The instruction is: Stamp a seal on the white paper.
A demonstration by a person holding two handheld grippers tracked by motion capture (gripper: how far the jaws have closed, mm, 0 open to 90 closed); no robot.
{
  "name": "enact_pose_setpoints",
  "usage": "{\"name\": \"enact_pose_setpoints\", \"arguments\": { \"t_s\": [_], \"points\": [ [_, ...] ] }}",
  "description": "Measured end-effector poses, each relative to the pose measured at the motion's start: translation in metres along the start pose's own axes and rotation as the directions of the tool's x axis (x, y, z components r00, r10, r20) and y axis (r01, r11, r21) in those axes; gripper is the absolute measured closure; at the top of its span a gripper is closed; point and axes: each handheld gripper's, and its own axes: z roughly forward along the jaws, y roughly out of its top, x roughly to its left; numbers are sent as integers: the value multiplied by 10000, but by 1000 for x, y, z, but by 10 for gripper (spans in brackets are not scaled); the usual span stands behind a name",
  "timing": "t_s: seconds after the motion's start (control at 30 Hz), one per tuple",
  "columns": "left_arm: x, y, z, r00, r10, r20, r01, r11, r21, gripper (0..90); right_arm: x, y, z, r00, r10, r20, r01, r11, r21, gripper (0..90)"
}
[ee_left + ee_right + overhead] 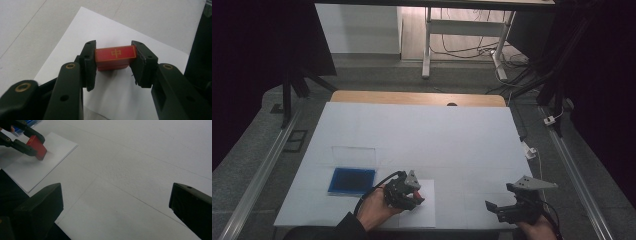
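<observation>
A small red block (115, 58) with a gold character and gold border on its top sits clamped between the jaws of my left gripper (113, 62). It is held on or just above a white paper sheet (110, 97). In the high view the left gripper (412, 196) is near the table's front, over the sheet (428, 210). The right gripper view shows the same red block (37, 147) on the sheet (32, 167) at upper left. My right gripper (116, 202) stands wide open over bare table, and shows at the front right (499, 207) in the high view.
A blue tray (352, 180) with a clear lid (354, 156) standing behind it lies left of the sheet. The white table cover (427, 135) stretches away behind both grippers. Its front edge runs just below the hands.
</observation>
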Motion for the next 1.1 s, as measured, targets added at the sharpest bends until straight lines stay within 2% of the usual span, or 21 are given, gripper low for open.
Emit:
{"name": "enact_pose_setpoints", "arguments": {
  "t_s": [0.13,0.37,0.67,0.83,1.1],
  "points": [
    [0,-2,0,10000,24,-2,-24,10000,-85,581,0,0,0,10000,-1,-18,1,10000,10,0],
    [-5,-5,1,9995,-1,-300,-7,9996,-274,583,0,0,0,10000,17,-7,-17,10000,25,0],
    [-11,-4,1,9974,163,-704,-174,9997,-160,584,0,0,0,10000,0,18,0,10000,82,0],
    [-6,-5,1,9991,-185,-386,175,9995,-258,584,0,0,0,10000,16,2,-16,10000,58,0],
    [1,-7,1,9988,-483,113,487,9981,-380,584,0,0,0,10000,2,-21,-2,10000,22,0]
  ]
}}
